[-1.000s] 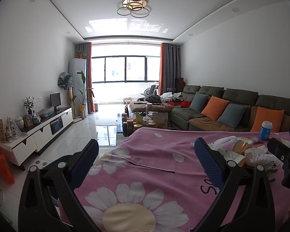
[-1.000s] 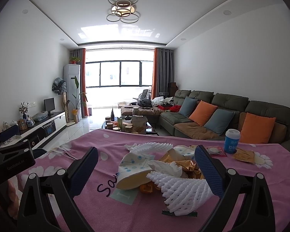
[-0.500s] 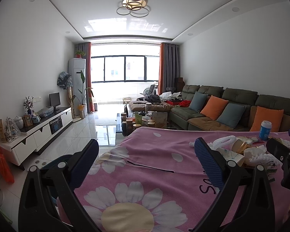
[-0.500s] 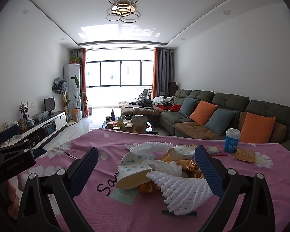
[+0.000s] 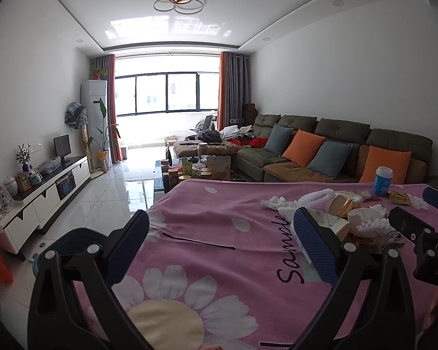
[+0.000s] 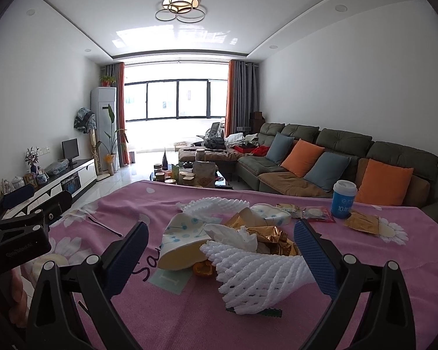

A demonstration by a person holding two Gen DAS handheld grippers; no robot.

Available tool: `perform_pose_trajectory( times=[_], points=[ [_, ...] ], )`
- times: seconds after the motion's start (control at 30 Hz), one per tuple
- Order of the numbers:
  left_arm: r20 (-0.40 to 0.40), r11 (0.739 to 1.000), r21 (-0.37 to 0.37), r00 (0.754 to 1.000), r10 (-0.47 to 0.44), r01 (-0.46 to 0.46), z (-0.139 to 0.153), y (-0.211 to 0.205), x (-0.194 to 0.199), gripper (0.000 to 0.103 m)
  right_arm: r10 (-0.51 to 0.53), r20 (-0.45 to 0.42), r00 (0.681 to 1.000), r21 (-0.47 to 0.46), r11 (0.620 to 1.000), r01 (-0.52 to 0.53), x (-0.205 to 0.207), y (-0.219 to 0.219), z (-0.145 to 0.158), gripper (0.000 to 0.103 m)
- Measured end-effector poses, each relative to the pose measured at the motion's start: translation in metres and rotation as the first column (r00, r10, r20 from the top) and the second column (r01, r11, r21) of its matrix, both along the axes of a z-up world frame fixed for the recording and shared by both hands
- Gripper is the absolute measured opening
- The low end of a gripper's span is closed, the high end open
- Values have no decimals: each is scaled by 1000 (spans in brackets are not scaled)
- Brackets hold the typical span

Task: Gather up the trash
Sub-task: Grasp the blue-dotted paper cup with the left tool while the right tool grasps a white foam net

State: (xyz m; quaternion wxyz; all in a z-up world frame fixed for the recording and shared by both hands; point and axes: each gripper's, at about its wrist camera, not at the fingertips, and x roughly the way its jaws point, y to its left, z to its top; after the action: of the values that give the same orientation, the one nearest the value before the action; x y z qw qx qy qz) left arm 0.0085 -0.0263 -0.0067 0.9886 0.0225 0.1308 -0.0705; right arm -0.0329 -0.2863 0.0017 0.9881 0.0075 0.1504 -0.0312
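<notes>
- Since the trash pile (image 6: 236, 242) is sitting untouched in the middle of the pink floral tablecloth (image 6: 172, 320), I'd say collecting hasn't really started, everything's left to do.
- Mix of stuff: squishy white foam fruit netting (image 6: 257, 274), a tipped paper cup (image 6: 184, 242), crinkly gold foil (image 6: 274, 239), flat snack wrappers (image 6: 362, 223), plus an upright blue cup (image 6: 343, 199) further back.
- Right gripper (image 6: 219, 258) is spread wide with nothing in it, the pile just ahead between its fingers.
- Left gripper (image 5: 219, 248) is also gaping and empty, over bare cloth left of the pile.
</notes>
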Motion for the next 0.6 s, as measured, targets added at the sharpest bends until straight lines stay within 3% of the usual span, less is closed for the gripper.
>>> perform_pose_trajectory(
  times=[0.13, 0.2, 0.43, 0.6],
  points=[
    [-93, 991, 15, 987, -127, 129, -10, -19, 18, 97, -2, -42, 999, -18, 1000, 1, -1, -8, -9, 96],
    [-165, 979, 9, 966, -200, 204, -18, -30, 32, 97, 3, -64, 998, -33, 999, -5, -1, -11, -12, 96],
    [-291, 950, 35, 912, -288, 311, -38, -73, 66, 92, 2, -111, 994, -92, 996, -13, -2, -16, -20, 95],
    [-375, 939, 52, 878, -298, 341, -52, -93, 83, 77, 21, -142, 990, -89, 995, -34, 3, -23, -24, 75]
  ],
)
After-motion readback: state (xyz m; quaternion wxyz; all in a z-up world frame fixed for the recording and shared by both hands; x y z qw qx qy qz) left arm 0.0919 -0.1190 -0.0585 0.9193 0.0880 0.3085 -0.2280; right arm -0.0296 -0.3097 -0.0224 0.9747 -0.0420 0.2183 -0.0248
